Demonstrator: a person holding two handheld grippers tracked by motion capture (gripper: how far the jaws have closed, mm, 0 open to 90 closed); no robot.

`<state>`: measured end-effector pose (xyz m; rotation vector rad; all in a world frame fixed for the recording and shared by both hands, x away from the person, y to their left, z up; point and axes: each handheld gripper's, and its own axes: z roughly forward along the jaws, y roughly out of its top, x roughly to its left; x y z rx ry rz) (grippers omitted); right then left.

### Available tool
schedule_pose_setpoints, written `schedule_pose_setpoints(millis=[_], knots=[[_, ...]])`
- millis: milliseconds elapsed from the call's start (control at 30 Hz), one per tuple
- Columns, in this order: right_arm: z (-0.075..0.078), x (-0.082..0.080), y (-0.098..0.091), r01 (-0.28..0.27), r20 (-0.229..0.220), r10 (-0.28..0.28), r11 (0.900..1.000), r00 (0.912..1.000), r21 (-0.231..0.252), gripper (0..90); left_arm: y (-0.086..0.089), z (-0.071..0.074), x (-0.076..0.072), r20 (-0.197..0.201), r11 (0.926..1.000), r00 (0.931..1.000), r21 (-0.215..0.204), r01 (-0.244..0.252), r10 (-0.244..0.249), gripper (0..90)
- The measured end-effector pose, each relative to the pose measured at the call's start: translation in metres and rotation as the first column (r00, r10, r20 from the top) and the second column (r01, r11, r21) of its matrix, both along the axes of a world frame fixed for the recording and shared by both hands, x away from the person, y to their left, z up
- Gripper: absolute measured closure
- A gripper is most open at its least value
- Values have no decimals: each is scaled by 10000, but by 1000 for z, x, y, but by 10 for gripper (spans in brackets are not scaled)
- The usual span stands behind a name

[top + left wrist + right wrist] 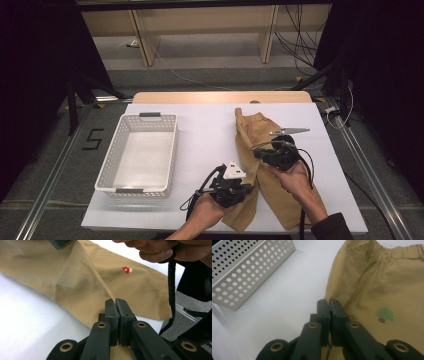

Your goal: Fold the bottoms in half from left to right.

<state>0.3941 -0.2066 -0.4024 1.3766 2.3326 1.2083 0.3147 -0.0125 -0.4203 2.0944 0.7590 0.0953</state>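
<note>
You were folding the tan trousers (260, 165) beside the basket (137, 155): left gripper (115, 301) and right gripper (329, 302) both pinched the cloth; next, carry one leg across.

Tan trousers (270, 175) lie lengthwise on the table's right half, elastic waistband at the far end, tiny tree and mushroom prints showing.

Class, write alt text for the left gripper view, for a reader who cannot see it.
The left claw, jaws shut, pinches a raised fold of tan trousers lying on a white table. A small red mushroom print marks the cloth, and the person's other hand shows at the top right.
</note>
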Motion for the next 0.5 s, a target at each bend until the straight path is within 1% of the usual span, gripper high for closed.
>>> schedule_pose_setpoints(millis=[167, 200, 367, 467, 500], knots=[[1, -4, -13, 248, 27, -248, 9997, 9997, 56, 877, -9, 2, 0, 76, 9998, 9998, -94, 176, -175, 874], [1, -5, -16, 292, 36, -293, 9996, 9996, 61, 877, -10, 2, 0, 42, 9998, 9998, -81, 196, -196, 873], [1, -6, -23, 489, 18, -489, 9988, 9988, 2, 877, -19, 1, -1, 113, 9995, 9995, -152, 290, -288, 874], [1, -7, -27, 548, 93, -548, 9985, 9985, -49, 877, -20, 1, 0, 131, 9989, 9990, -185, 426, -424, 865], [2, -8, -28, 620, 57, -619, 9981, 9981, -64, 876, -20, 1, 0, 140, 9988, 9989, -216, 450, -447, 862]])
